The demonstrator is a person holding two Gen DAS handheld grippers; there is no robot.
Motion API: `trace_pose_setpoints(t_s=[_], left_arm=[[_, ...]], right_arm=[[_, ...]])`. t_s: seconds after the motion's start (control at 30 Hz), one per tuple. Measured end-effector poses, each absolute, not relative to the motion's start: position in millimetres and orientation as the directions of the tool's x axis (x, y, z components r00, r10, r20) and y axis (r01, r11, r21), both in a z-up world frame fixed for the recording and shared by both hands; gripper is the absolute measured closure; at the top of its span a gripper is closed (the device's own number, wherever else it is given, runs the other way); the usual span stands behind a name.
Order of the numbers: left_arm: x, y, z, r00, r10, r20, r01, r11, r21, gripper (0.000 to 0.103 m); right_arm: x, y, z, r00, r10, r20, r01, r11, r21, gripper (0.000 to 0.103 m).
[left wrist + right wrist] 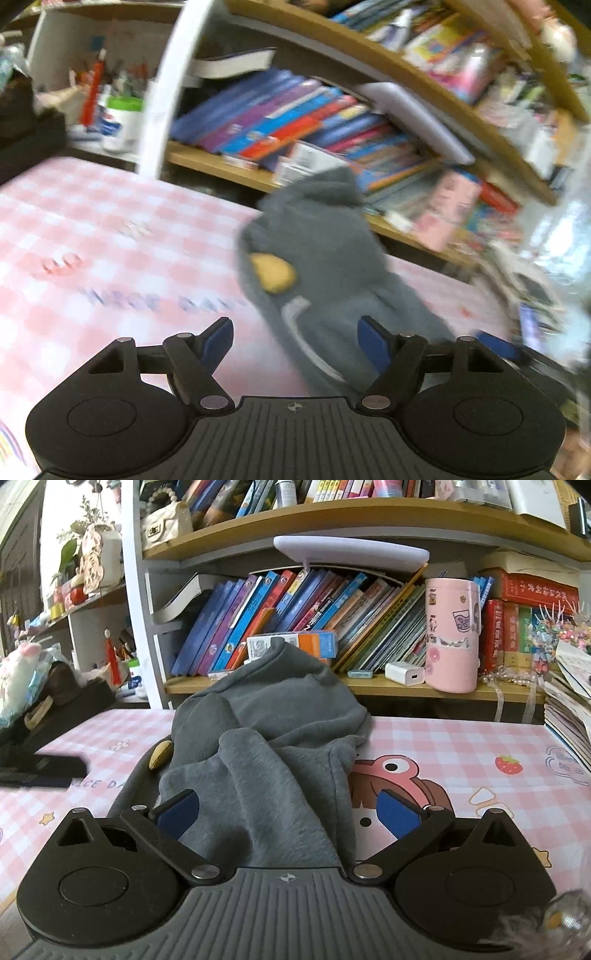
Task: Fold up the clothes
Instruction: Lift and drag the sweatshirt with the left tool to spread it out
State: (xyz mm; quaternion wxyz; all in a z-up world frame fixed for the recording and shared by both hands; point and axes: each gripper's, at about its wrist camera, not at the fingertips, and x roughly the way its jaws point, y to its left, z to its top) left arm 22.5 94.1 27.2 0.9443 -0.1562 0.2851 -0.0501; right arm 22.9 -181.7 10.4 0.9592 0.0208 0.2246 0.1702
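A grey fleece garment (266, 734) with a yellow patch (160, 754) lies bunched in a heap on the pink checked tablecloth (443, 746). My right gripper (288, 812) is open, its blue pads either side of the garment's near fold, which lies between the jaws. In the blurred left wrist view the same garment (325, 258) stands ahead and slightly right, its yellow patch (273, 273) facing me. My left gripper (295, 339) is open and empty, just in front of the garment's lower edge.
A bookshelf (332, 686) full of books runs along the table's far edge, with a pink canister (452, 635) and a white charger (406, 674) on it. A stack of papers (569, 701) sits at the right. A dark object (40, 771) lies at the left.
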Motion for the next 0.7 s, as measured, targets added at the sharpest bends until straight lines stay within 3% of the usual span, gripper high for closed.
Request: trace_pose_setpoints(t_s=[0.33,0.4,0.47,0.53,0.6,0.63,0.7], left_arm=[[120.4,115.0,-8.8,0.788,-0.071,-0.612,-0.201,0.910,-0.364,0.032],[128.4,112.7,-11.4,0.795,-0.039,-0.606,-0.219,0.912,-0.346,0.043],[137.6,110.8,-12.1,0.789,-0.026,-0.613,-0.228,0.915,-0.334,0.064],[143.6,109.0,-11.8,0.788,-0.031,-0.615,-0.234,0.909,-0.346,0.065],[148.5,108.5,-13.3,0.777,-0.093,-0.622,-0.212,0.893,-0.398,0.082],[150.9,109.2,-15.3,0.766,-0.147,-0.625,-0.194,0.875,-0.443,0.098],[148.1,107.2,-14.0,0.782,-0.197,-0.592,-0.145,0.865,-0.481,0.099]], right_arm=[[27.4,-178.4,4.4,0.824,0.336,-0.456,-0.323,0.940,0.109,0.000],[28.3,-177.9,3.4,0.821,0.337,-0.462,-0.324,0.940,0.109,0.000],[29.1,-177.3,2.4,0.818,0.337,-0.467,-0.326,0.939,0.107,0.000],[29.2,-175.6,1.6,0.814,0.339,-0.471,-0.332,0.938,0.102,0.000],[29.0,-173.3,0.8,0.810,0.344,-0.475,-0.342,0.935,0.093,0.002],[28.7,-172.1,0.4,0.807,0.347,-0.477,-0.349,0.933,0.089,0.002],[28.4,-170.5,-0.3,0.804,0.350,-0.480,-0.356,0.931,0.082,0.002]])
